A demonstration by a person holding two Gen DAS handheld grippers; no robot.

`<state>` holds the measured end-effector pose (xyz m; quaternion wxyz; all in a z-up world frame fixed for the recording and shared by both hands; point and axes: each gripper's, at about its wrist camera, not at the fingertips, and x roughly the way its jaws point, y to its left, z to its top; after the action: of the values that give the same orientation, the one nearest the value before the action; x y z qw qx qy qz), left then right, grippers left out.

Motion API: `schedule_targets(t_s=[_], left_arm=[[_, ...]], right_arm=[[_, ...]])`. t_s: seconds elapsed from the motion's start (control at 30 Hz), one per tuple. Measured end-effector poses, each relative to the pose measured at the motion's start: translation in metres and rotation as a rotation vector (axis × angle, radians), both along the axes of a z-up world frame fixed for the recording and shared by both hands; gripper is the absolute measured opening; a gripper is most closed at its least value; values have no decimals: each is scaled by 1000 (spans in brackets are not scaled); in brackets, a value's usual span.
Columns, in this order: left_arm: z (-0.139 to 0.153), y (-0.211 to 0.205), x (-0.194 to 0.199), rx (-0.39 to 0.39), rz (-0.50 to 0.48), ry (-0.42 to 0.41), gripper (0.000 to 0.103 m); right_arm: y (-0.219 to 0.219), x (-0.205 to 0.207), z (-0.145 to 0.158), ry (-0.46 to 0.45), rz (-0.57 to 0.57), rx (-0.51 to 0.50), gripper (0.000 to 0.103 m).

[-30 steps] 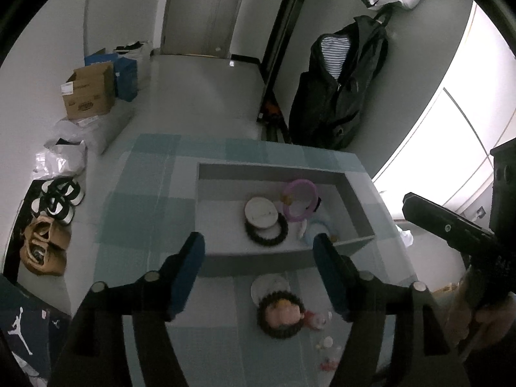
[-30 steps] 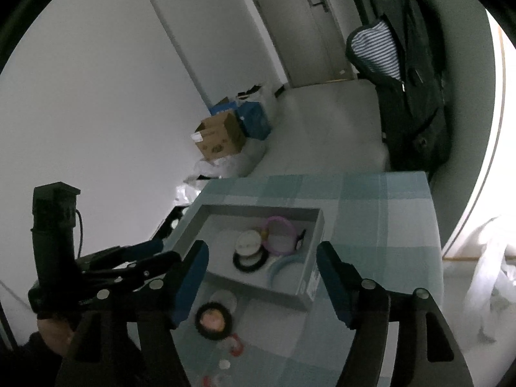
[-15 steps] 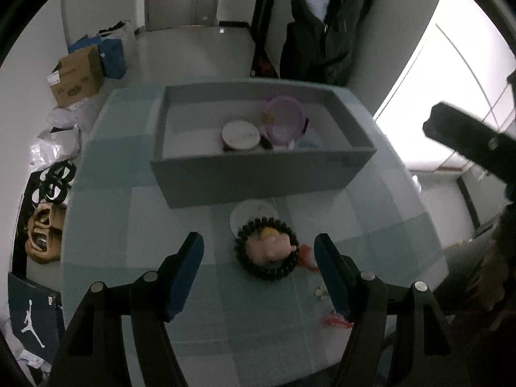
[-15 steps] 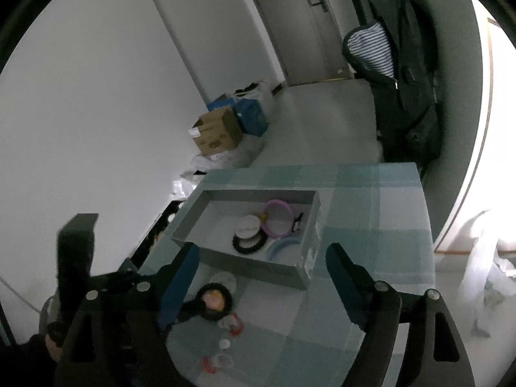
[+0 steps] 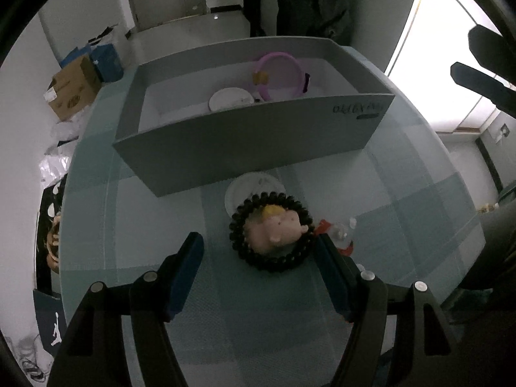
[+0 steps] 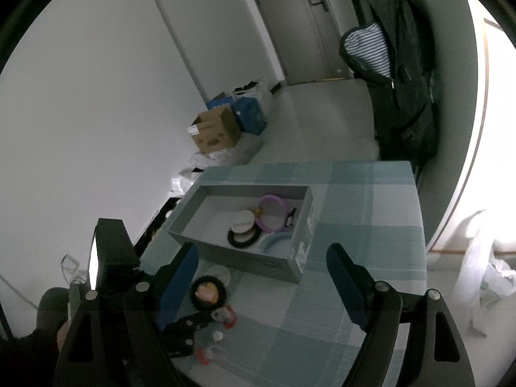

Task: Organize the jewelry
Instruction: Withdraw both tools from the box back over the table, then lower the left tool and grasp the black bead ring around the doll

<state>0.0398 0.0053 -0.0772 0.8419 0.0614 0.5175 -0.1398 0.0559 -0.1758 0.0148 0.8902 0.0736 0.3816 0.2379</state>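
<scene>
Your left gripper (image 5: 258,258) hangs low over the checked tablecloth (image 5: 403,193), pitched steeply down, jaws roughly half open with nothing between the pads. The black bead bracelet (image 5: 271,230) lies flat just ahead of the fingertips, nearer the right-hand blue pad (image 5: 330,271) than the left one. It rings a small pale doll-head charm (image 5: 275,229), and both rest partly on a white round disc (image 5: 254,190) that sits close to the near wall of the grey box (image 5: 251,138). The ring is round, so no long axis to line up with. What matters is that it sits off-centre, toward that right-hand finger, which looks almost against its rim. From here I'd judge you need a small shift that way before closing, or the pad lands on the beads instead of outside them.

Red and clear bits (image 5: 337,235) lie just beyond that same finger, close enough to get nudged.

Inside the box you already have a pink bangle (image 5: 280,74), a white disc (image 5: 230,98), and, in the right wrist view, another black bracelet (image 6: 243,238) and a pale blue ring (image 6: 277,240).

Your right gripper (image 6: 262,285) stands well back and higher, jaws wide apart and empty. The left is plainly the nearer hand for this pick.
</scene>
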Motion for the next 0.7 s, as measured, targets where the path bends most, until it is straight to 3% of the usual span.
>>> schedule_targets(t_s=[0.23,0.37,0.53,0.7], left_arm=[[1,-4,1,6,-35,-8,66],[2,-8,0,-29,-57,9,46],[5,-13,-5,-2,-86,-8,40],[11,-6,-5,-65,-76,11,38]], right_arm=[[-1,-2,-1,1,13,-12,82],[0,-2,-3,10,14,-14,82],[1,0,-9,38,14,-22,82],[1,3,-17,77,7,-29,82]])
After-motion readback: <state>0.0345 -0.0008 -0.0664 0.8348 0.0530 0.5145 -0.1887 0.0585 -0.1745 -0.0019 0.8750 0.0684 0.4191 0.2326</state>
